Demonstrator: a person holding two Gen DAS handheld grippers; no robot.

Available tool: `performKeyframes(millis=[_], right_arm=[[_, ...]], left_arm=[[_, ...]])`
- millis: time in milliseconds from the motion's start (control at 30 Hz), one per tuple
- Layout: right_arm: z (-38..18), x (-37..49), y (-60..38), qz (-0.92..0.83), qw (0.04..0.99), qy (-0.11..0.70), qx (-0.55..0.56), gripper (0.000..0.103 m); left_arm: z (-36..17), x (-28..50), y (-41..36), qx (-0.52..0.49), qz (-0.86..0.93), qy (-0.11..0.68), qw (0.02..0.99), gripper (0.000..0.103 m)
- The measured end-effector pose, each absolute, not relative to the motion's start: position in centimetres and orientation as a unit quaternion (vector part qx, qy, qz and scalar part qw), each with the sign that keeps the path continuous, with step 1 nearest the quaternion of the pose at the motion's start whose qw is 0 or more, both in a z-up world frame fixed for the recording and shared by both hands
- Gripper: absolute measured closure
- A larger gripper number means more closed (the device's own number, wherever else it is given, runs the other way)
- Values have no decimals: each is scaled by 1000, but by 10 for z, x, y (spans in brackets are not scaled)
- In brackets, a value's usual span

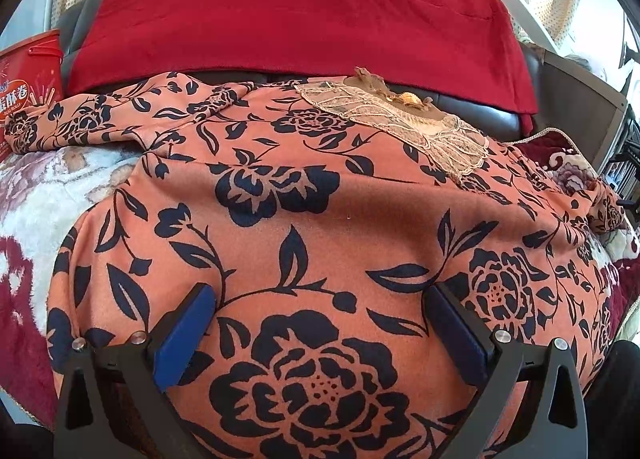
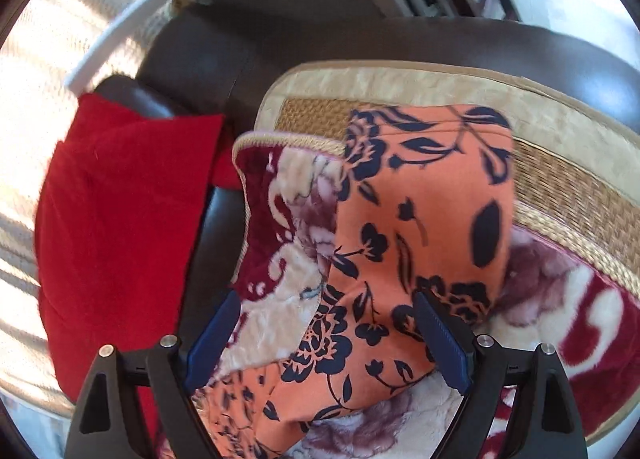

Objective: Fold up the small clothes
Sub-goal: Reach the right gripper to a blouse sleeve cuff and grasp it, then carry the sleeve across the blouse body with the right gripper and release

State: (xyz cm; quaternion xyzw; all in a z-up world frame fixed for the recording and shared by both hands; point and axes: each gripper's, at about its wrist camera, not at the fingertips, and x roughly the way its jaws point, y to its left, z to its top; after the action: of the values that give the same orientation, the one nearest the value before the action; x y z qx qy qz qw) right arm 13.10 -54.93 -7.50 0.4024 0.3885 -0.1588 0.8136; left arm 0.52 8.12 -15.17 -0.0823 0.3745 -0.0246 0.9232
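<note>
Left wrist view: the left gripper (image 1: 320,327), blue pads spread wide and holding nothing, hovers over an orange garment with a dark blue flower print (image 1: 304,219), spread flat on a plush maroon-and-cream floral blanket (image 1: 36,219). A beige lace collar (image 1: 416,127) lies at its far edge, below a red cloth (image 1: 300,15).

Right wrist view: the right gripper (image 2: 326,333), jaws wide and empty, sits above the garment's sleeve (image 2: 424,211), which lies across the blanket, near a woven straw mat (image 2: 580,195).

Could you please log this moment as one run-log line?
left claw: open over floral garment | right claw: open above garment sleeve | fold: not started
</note>
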Motion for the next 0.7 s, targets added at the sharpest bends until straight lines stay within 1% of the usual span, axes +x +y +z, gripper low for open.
performKeyframes(millis=[67,100,133,267,333,367,433,467,500,533,700], right_arm=[[-77,148,-540,-171,814,417,367,19],[-79,159,-535,-181,813,434,344,25],[-81,169,-532,-195,811,449,319,27],[-103,203,-527,-261,781,518,232,28],[-109,212,-524,-286,771,530,207,30],[-110,215,-520,-298,767,535,191,34],[-111,219,-515,-331,754,547,150,73],[-109,217,-517,-339,750,548,150,77],[-107,213,-519,-336,750,547,159,86],[-103,207,-523,-334,753,543,166,88],[-72,168,-533,-315,782,502,193,92]], left_arm=[[-152,5,81,-82,-24,374,924,0],[-153,6,82,-82,-24,373,924,0],[-153,6,81,-82,-24,373,924,0],[-153,6,82,-83,-24,373,924,0],[-153,7,82,-84,-24,373,924,0],[-153,8,82,-85,-24,373,924,0],[-153,9,82,-86,-25,374,923,0],[-153,9,82,-87,-25,374,923,0],[-153,9,83,-88,-26,375,923,0],[-153,9,83,-88,-26,375,922,0],[-153,8,83,-89,-27,378,921,0]])
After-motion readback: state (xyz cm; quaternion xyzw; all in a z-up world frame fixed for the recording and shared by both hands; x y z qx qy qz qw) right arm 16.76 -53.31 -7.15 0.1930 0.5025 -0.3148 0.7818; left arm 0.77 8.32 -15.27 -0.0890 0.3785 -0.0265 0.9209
